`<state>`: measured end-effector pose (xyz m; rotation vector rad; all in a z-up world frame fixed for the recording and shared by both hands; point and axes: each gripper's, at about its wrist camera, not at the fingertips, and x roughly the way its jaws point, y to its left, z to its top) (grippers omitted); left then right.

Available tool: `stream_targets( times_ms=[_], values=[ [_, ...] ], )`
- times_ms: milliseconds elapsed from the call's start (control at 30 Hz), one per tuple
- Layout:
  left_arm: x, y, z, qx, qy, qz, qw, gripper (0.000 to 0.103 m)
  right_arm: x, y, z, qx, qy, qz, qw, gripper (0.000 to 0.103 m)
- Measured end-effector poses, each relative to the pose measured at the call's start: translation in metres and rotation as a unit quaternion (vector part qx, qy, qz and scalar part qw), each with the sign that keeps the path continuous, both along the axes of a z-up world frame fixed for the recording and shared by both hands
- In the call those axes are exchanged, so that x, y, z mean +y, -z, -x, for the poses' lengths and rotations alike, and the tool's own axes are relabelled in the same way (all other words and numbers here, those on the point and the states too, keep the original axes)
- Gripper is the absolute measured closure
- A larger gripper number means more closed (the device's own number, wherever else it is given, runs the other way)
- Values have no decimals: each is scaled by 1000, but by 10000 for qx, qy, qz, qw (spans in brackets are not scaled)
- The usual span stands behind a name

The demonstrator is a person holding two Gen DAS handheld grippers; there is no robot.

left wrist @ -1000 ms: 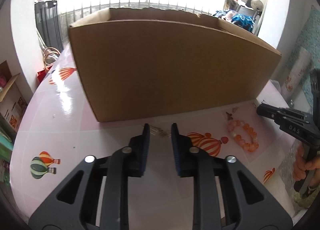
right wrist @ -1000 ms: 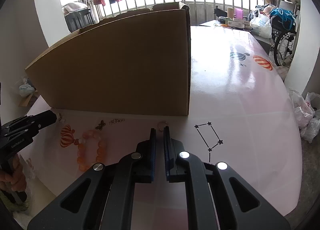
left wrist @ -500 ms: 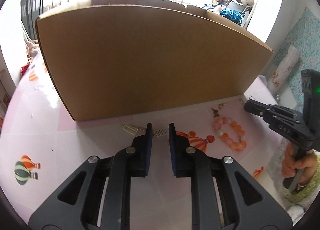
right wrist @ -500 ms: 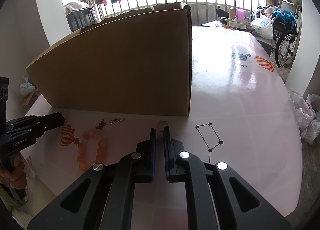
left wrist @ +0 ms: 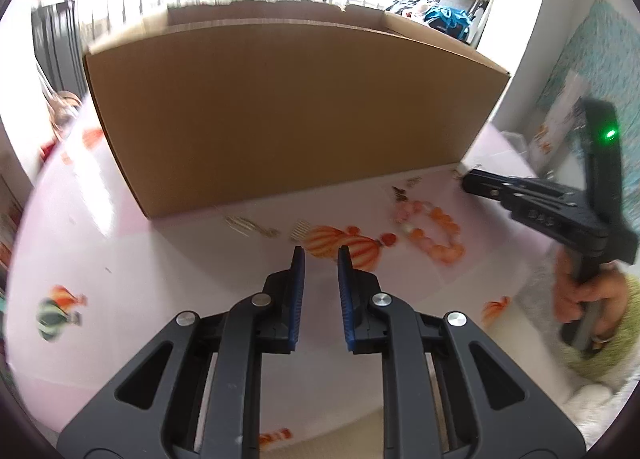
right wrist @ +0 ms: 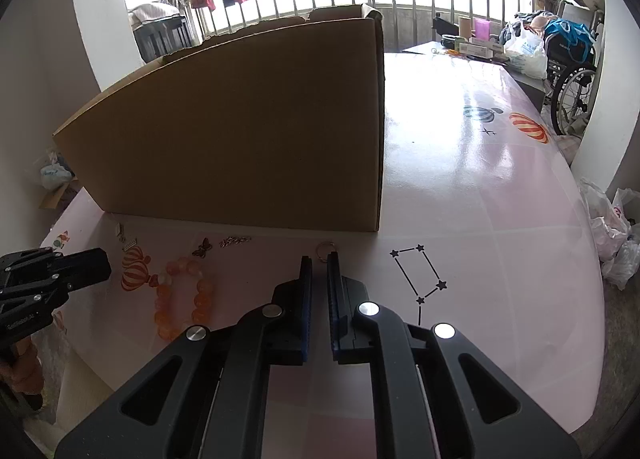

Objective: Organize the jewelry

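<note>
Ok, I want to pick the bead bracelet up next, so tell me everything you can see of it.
The bead bracelet is a closed loop of round, glossy, translucent-looking beads, pale pink at the end nearest the box, deeper orange toward the table edge, with one whitish bead among them. It lies flat on the pink table, in front of the cardboard box, right beside a printed balloon. A small butterfly charm lies just beyond it, apart. Neither gripper touches it.

A: Plain brown cardboard box [right wrist: 240,131] on a glossy pale-pink worktop [right wrist: 480,187] printed with orange-striped balloons.

B: Peach and orange beads on the bracelet [right wrist: 182,299]; black tongs [right wrist: 319,259] with blue pads, and a black star outline.
</note>
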<state>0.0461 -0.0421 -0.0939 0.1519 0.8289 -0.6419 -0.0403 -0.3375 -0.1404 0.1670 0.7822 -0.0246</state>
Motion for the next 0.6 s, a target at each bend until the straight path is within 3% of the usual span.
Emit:
stream_targets(
  times_ms=[133,267,400,433,600],
  values=[
    [-8,4,-8,-204,-54,-421,9989,86,0,0,0,-1,-8,1,10000,95],
    [-9,7,-9,-437,-11,-588,9973,86,0,0,-1,-23,-30,26,10000,95],
    [-12,6,-7,-496,31,-612,9969,93,-1,-1,-1,-31,-43,21,10000,95],
    [-13,7,-6,-533,33,-645,9965,98,0,-1,0,-34,-45,23,10000,95],
    [-15,7,-3,-590,15,-711,9957,99,-2,-1,0,-52,-47,8,10000,95]
  ],
)
